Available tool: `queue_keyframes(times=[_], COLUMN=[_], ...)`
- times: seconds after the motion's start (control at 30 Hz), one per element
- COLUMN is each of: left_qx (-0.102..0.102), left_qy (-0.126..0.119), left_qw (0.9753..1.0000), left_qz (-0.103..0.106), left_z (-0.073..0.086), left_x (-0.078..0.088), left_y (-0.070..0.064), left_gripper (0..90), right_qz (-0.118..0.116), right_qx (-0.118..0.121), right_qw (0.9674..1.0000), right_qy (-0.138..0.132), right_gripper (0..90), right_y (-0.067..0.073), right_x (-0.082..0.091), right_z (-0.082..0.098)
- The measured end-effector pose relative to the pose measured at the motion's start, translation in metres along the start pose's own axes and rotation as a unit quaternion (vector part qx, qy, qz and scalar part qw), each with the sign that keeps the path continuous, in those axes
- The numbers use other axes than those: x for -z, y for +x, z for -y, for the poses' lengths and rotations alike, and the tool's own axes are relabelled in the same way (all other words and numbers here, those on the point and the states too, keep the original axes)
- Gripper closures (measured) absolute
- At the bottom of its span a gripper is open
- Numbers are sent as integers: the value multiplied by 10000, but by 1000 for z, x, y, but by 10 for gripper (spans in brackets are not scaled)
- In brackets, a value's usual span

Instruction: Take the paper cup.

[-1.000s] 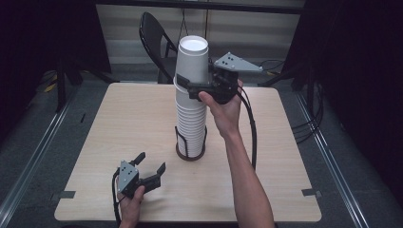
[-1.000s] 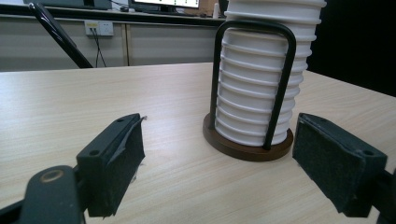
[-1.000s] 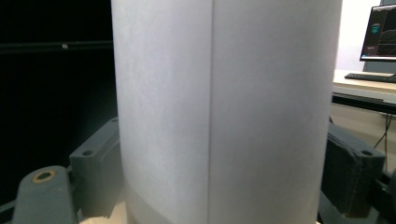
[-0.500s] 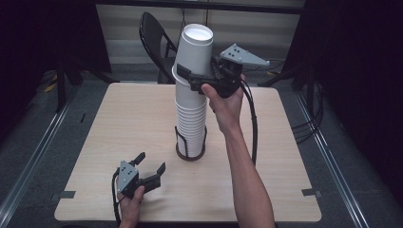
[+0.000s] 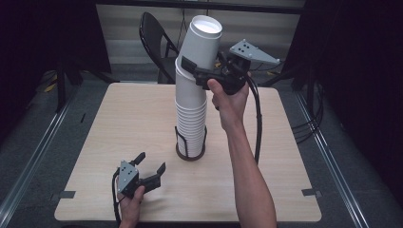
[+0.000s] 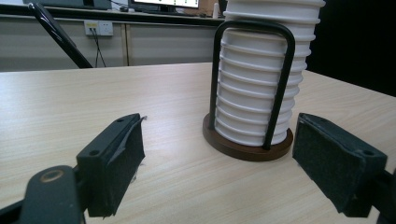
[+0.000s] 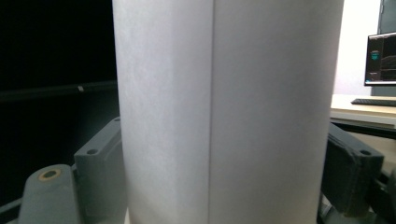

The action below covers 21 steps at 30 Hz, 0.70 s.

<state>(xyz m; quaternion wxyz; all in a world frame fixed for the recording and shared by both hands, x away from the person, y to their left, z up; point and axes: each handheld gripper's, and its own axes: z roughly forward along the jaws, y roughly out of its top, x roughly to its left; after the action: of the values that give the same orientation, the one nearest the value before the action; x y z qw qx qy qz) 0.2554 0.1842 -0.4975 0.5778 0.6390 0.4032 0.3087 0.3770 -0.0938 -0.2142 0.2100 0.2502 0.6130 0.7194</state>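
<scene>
A tall stack of white paper cups (image 5: 191, 118) stands in a black wire holder on a round brown base (image 5: 190, 154) at the table's middle. My right gripper (image 5: 199, 66) is shut on the top cup (image 5: 202, 45), which is raised and tilted partway out of the stack. That top cup (image 7: 224, 112) sits between both jaws in the right gripper view. My left gripper (image 5: 151, 164) rests open near the front left of the table. Its jaws face the stack (image 6: 259, 79) and its wire holder (image 6: 280, 84), with nothing between them.
The wooden table (image 5: 119, 118) has open room to the left and right of the stack. A black folding chair (image 5: 154, 38) stands behind the far edge. A cable (image 5: 256, 118) hangs from the right gripper along the forearm.
My right gripper has lifted the top cup higher and tilted it out of the stack. The left gripper has stayed put.
</scene>
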Motion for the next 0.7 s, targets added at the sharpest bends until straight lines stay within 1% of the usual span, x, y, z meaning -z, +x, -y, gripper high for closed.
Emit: queue_keyframes(times=[0.07, 0.17, 0.3, 0.43, 0.5, 0.53, 0.57, 0.6, 0.63, 0.67, 0.7], left_qx=[25, -3, 24, 15, 8, 8, -15, -15, -9, -9, -9], left_qy=[-9, -5, -21, -24, -14, -14, -11, -11, -13, -13, -21], left_qw=[10000, 10000, 10000, 10000, 10000, 10000, 10000, 10000, 10000, 10000, 10000], left_qz=[-2, -8, -6, -9, -17, -17, -16, -16, -15, -15, -19], left_z=[0, 0, 0, 0, 0, 0, 0, 0, 0, 0, 0], left_x=[0, 0, 0, 0, 0, 0, 0, 0, 0, 0, 0], left_y=[0, 0, 0, 0, 0, 0, 0, 0, 0, 0, 0], left_gripper=[164, 164, 164, 164, 164, 164, 164, 164, 164, 164, 164], right_qz=[35, 92, 181, 225, 261, 261, 300, 300, 328, 328, 379], right_qx=[13, 15, -18, -49, -90, -90, -90, -90, -102, -102, -91], right_qw=[10000, 9999, 9998, 9997, 9996, 9996, 9994, 9994, 9993, 9993, 9991], right_qy=[-64, -55, -94, -72, -96, -96, -122, -122, -146, -146, -167], right_gripper=[160, 161, 162, 162, 163, 163, 162, 162, 162, 162, 163], right_y=[0, -1, -6, -9, -11, -11, -13, -13, -15, -15, -17], right_x=[2, 5, 13, 18, 24, 24, 29, 29, 33, 33, 40], right_z=[-1, -3, -5, -5, -3, -3, -2, -2, -3, -3, -4])
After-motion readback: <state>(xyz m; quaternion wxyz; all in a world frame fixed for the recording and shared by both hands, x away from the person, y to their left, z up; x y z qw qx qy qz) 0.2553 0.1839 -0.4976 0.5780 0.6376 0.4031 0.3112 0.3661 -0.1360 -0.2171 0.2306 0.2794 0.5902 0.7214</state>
